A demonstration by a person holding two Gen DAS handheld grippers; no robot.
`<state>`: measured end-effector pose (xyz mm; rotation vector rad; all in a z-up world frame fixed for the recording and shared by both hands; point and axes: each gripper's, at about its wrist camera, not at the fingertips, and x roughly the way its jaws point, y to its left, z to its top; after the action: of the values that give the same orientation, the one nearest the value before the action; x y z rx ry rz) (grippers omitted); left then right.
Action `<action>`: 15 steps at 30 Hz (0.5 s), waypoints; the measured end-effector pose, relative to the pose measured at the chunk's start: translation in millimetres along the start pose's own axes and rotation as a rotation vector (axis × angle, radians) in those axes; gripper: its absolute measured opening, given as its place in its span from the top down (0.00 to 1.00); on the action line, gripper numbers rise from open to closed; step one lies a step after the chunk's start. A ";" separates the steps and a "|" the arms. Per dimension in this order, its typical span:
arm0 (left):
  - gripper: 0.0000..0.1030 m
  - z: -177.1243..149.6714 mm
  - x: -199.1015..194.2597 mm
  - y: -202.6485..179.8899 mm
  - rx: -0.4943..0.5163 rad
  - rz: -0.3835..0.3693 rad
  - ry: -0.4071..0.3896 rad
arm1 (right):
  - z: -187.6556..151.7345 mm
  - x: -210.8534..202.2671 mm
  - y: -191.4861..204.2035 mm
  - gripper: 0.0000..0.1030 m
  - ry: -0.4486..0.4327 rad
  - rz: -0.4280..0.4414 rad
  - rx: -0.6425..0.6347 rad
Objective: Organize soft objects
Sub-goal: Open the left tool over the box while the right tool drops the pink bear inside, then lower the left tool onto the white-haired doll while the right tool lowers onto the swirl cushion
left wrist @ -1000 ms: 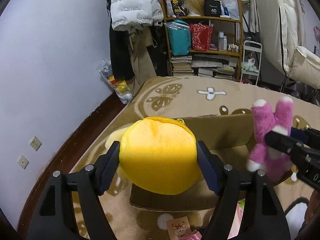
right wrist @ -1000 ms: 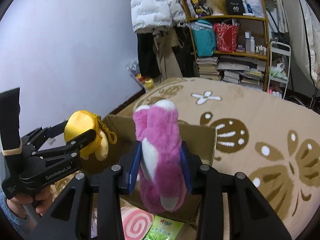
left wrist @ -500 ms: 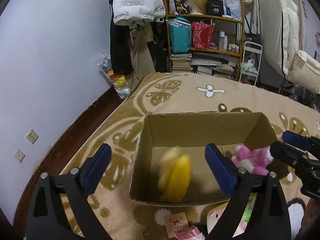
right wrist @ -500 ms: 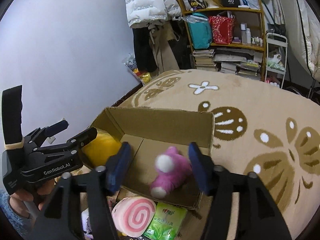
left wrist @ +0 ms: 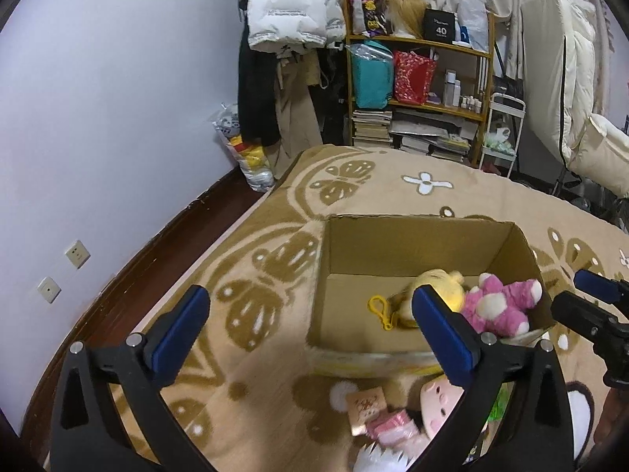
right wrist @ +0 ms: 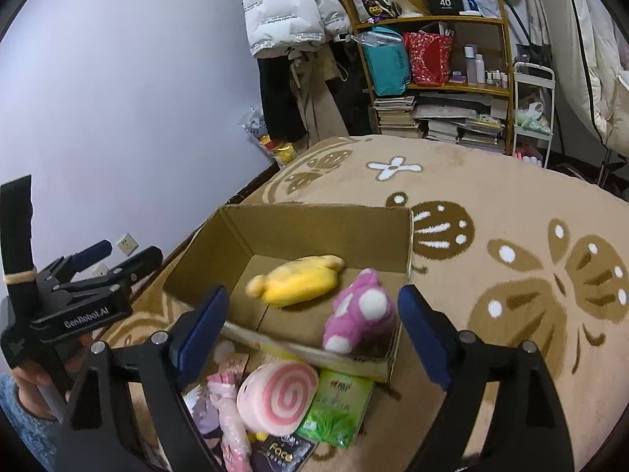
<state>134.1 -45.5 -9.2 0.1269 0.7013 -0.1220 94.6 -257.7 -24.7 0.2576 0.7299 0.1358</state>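
Both grippers point downward at a slant over an open cardboard box (right wrist: 314,232) that sits on a tan rug (right wrist: 511,204) with brown butterfly shapes.

The left gripper (left wrist: 314,326) hangs over the near left corner of the box. Its jaws are opening and stand wide, with nothing between the blue pads; through the gap only rug and the box's left wall show. In the right wrist view the same gripper (right wrist: 118,251) shows from the side at the left edge, a hand (right wrist: 27,373) in a blue sleeve wrapped around its handle low in the corner.

The right gripper (right wrist: 310,318) hangs over the near edge of the box. Its jaws are opening too, already wide, and the pads touch nothing. The pink plush toy (right wrist: 361,310) lies on the box floor against the near right corner, seen between the two fingers but clear of both. The yellow plush toy (right wrist: 298,279) lies on its side just beside it, toward the middle of the box floor, its yellow clip (left wrist: 379,308) trailing to the left.

In front of the box, on the rug, lie a pink swirl cushion (right wrist: 279,397), a green packet (right wrist: 338,409) and a doll (left wrist: 436,405).
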 end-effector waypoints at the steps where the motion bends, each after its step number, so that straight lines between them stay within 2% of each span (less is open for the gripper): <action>1: 0.00 -2.0 -4.0 3.1 -0.007 0.001 -0.001 | -2.2 -2.6 2.3 0.11 0.000 -0.001 -0.007; 7: 0.00 -16.1 -21.4 18.3 -0.047 -0.012 0.050 | -13.1 -17.8 11.2 0.11 0.000 -0.006 -0.012; 9: 0.00 -21.1 -28.8 22.5 -0.066 0.006 0.046 | -16.5 -22.6 13.5 0.11 0.000 -0.008 -0.013; 15: 0.00 -37.3 -43.5 24.6 -0.049 0.014 0.072 | -30.8 -35.0 19.2 0.11 -0.008 -0.013 -0.001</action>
<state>81.2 -12.5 -7.3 0.0893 0.7741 -0.0868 47.3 -240.9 -19.0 0.2521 0.7230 0.1231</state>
